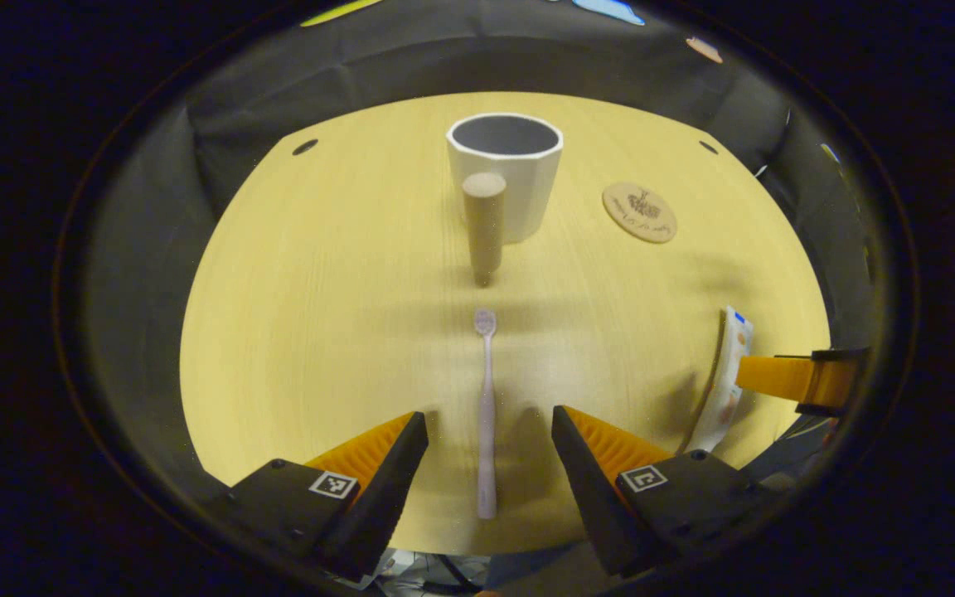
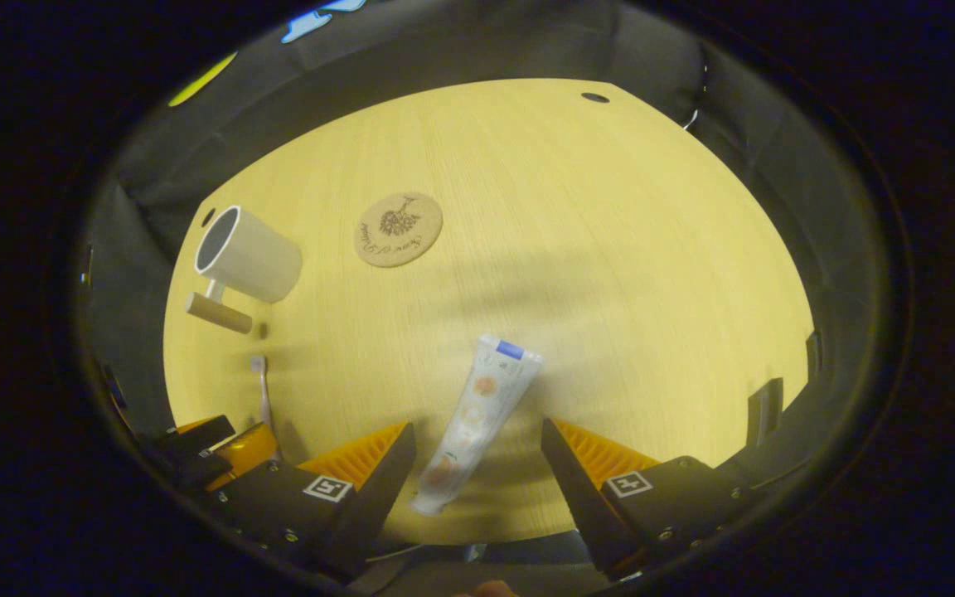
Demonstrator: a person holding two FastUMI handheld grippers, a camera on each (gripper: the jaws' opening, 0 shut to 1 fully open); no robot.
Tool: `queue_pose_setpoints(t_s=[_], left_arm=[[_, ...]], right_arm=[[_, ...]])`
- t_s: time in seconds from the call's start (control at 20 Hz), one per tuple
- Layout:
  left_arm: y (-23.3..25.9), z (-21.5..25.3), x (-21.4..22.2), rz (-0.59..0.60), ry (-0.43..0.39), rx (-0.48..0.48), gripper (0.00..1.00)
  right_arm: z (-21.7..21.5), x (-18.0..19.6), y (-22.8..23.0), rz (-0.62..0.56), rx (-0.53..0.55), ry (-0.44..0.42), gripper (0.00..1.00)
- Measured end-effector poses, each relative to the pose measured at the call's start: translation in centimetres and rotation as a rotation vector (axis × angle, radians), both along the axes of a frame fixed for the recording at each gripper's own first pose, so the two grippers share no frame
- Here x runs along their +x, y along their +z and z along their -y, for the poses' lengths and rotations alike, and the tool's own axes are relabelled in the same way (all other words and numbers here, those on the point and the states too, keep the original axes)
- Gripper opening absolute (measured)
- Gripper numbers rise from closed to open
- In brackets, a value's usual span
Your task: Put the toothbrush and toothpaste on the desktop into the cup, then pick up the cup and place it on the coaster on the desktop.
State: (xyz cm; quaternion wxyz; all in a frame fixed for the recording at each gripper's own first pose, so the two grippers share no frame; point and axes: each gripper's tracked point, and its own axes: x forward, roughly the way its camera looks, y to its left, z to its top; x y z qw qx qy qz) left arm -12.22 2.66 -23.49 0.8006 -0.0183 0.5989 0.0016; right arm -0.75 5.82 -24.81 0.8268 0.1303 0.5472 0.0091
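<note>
Both jaws gape: left gripper straddles the slim pale toothbrush, right gripper the white toothpaste tube, poised to grasp.

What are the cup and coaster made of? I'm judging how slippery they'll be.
Cup: looks like matte white ceramic or plastic; dull faceted wall, wooden-looking handle. Coaster: seemingly wood or cork; tan, dull, with a dark printed design.

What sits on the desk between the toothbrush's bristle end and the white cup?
In the left gripper view, the cup's wooden handle juts toward the toothbrush; then bare desktop.
</note>
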Motion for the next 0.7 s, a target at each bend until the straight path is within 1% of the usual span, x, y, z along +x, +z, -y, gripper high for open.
queue_pose_setpoints(t_s=[0.15,0.25,0.3,0.5,0.55,0.65,0.7], left_arm=[[-0.8,-0.6,-0.9,-0.062,0.019,-0.018,0.99],[-1.5,-0.8,-1.3,-0.094,0.029,-0.027,0.90],[-1.6,-0.8,-1.4,-0.103,0.027,-0.028,1.00],[-2.5,-0.2,-1.4,-0.135,0.013,-0.036,1.00],[-2.7,-0.3,-1.4,-0.144,0.011,-0.025,1.00],[-2.6,-0.3,-1.0,-0.131,-0.006,-0.015,1.00],[-2.4,-0.4,-0.9,-0.136,-0.005,-0.013,0.82]], right_arm=[[-0.2,-0.3,-1.1,-0.046,-0.011,-0.008,0.95],[-0.4,-0.6,-1.8,-0.080,-0.010,-0.015,0.95],[-0.4,-0.6,-2.1,-0.093,-0.007,-0.021,0.95],[-0.9,-0.6,-3.1,-0.136,-0.003,-0.026,0.95],[-1.0,-0.6,-3.3,-0.144,-0.006,-0.023,0.95],[-1.2,-0.5,-3.5,-0.153,-0.007,-0.018,0.95],[-1.3,-0.6,-3.8,-0.160,-0.009,-0.018,0.95]])
